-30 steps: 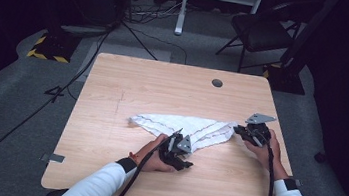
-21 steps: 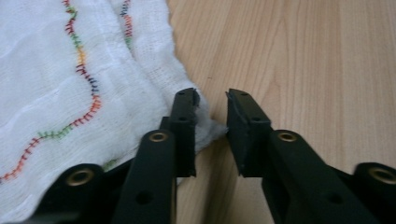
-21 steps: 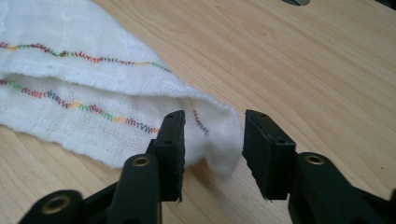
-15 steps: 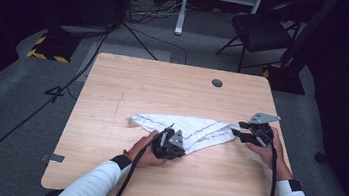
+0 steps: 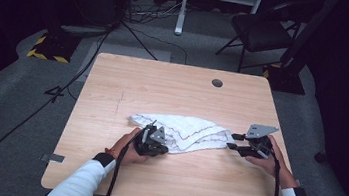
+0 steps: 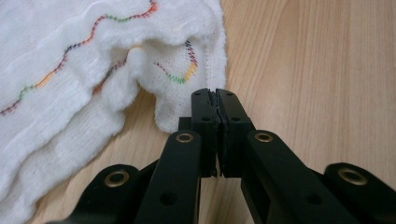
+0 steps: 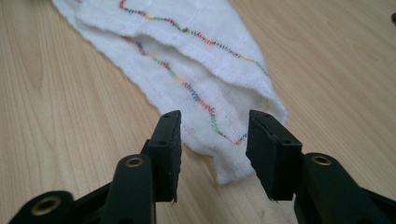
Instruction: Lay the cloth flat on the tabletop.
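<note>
Cloth [image 5: 186,132] lies bunched mid-table [image 5: 173,90], apparently being folded. The left gripper [image 6: 215,95] is clenched at its near edge (whether fabric is pinched, I cannot tell). The right gripper [image 7: 212,128], jaws spread, faces the cloth's corner; next it should probably close there.

Wood table [image 5: 173,93], white cloth [image 5: 183,129] crumpled near centre, coloured stitch line across it. L gripper [image 5: 150,136] at cloth's near-left edge, touching it. R gripper [image 5: 234,141] just beside cloth's right tip, jaws apart. Chair [image 5: 261,33] + cables [image 5: 140,33] on floor beyond table.
</note>
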A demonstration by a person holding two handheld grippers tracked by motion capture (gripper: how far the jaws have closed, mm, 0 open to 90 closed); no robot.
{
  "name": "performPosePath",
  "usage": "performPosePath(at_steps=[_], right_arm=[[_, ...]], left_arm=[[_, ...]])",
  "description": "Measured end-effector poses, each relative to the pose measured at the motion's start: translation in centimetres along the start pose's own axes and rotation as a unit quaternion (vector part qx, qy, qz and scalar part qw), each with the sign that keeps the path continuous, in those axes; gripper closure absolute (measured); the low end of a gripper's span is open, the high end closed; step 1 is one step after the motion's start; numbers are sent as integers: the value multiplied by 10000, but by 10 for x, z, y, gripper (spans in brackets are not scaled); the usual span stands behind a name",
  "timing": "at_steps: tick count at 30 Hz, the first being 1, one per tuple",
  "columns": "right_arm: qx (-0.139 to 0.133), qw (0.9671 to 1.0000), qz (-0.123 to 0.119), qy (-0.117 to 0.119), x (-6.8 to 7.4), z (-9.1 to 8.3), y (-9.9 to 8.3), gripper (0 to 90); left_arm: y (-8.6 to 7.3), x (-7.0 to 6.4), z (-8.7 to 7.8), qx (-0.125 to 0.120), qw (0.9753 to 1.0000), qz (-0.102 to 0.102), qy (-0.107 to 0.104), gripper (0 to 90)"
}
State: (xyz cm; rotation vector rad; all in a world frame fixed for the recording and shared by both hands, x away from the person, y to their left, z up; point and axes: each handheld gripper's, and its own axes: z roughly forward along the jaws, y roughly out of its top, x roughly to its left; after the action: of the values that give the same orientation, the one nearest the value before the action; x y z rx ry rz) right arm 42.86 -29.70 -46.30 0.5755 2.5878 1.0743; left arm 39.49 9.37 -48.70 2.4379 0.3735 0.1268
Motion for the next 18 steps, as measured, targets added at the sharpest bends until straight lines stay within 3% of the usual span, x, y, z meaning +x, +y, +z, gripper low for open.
performPosePath(at_steps=[5,10,12,17,18], right_arm=[[220,9995,-145,150,4,17,-1,532],[365,9978,-340,432,11,26,-3,548],[375,9977,-373,428,12,27,-3,557],[350,9980,-373,381,10,29,-6,691],[350,9984,-322,294,10,28,-7,764]], left_arm=[[-15,8,-12,-40,9997,-216,69,872],[-17,7,-14,2,9997,-185,129,874],[-16,5,-14,43,9998,-125,169,875],[-16,5,-15,44,9998,-123,178,877],[-16,5,-15,51,9997,-132,198,877]])
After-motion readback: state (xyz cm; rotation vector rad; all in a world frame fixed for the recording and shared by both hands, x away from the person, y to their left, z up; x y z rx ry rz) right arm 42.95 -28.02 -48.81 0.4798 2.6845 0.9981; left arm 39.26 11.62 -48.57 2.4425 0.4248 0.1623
